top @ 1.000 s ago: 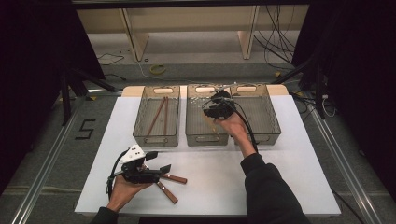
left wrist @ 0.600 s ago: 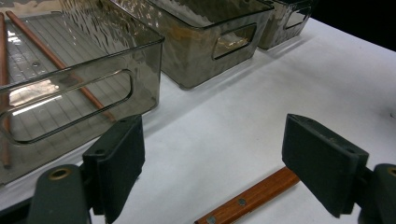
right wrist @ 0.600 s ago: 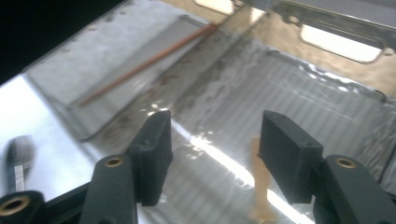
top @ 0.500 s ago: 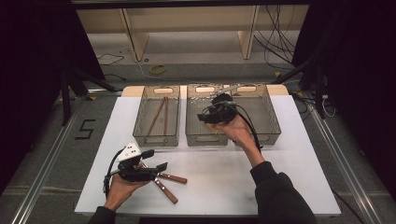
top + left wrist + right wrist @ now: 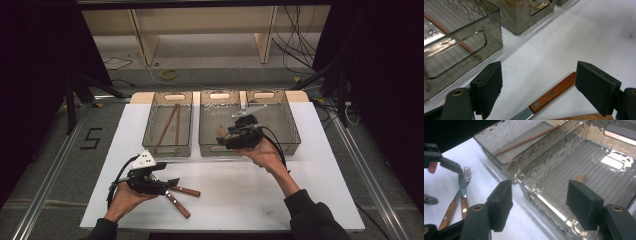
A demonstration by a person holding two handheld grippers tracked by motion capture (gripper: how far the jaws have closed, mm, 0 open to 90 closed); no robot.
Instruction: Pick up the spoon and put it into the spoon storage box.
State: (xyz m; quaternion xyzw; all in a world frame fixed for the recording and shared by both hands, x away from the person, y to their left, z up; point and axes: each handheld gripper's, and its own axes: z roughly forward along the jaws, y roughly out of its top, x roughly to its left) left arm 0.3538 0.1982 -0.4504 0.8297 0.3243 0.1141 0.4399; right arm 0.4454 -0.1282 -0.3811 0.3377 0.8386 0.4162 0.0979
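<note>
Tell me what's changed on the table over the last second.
The right gripper has drawn back from over the middle bin toward its near edge, and its jaws have just been opening, with nothing between them. The left gripper stays open over the wooden-handled cutlery; the chopsticks stay in the left bin.

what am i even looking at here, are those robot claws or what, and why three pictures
No robot: a person holds a hand tool with two black jaws in each hand. One picture looks down from above the white table; the other two come from cameras riding on each tool.

The left gripper hovers open over a wooden-handled knife, with a fork beside it. The right gripper, whose jaws have just been opening, sits empty at the near edge of the middle bin. The left bin holds chopsticks; a third bin stands to the right.
</note>
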